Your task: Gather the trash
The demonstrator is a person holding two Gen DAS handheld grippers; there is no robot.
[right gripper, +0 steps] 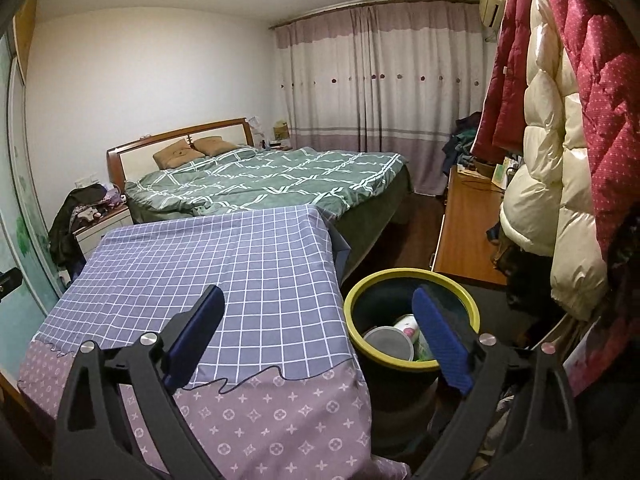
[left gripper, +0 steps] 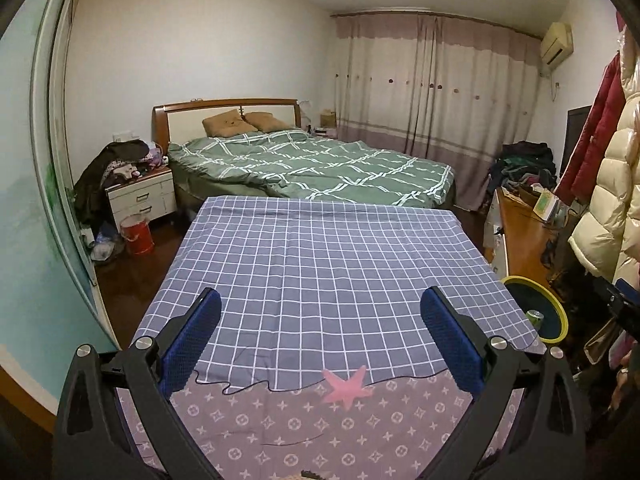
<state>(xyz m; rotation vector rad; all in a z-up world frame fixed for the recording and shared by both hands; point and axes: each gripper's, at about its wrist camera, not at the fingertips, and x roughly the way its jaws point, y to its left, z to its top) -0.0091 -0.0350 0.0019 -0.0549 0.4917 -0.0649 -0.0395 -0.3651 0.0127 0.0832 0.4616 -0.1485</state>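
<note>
A dark bin with a yellow-green rim (right gripper: 412, 366) stands on the floor just right of the cloth-covered table (right gripper: 248, 264). Inside it lie a grey-lidded cup (right gripper: 386, 344), a white cup with pink print (right gripper: 408, 326) and something green (right gripper: 424, 350). In the left wrist view the bin (left gripper: 558, 314) shows at the table's right edge with a green can (left gripper: 535, 316) in it. My left gripper (left gripper: 320, 334) is open and empty above the table (left gripper: 320, 264). My right gripper (right gripper: 318, 334) is open and empty, over the table's right edge and the bin.
A bed with a green quilt (left gripper: 312, 164) lies beyond the table. A white nightstand (left gripper: 142, 196) piled with clothes and a red bucket (left gripper: 137, 233) stand at left. A wooden desk (right gripper: 466, 224) and hanging coats (right gripper: 560, 140) are on the right.
</note>
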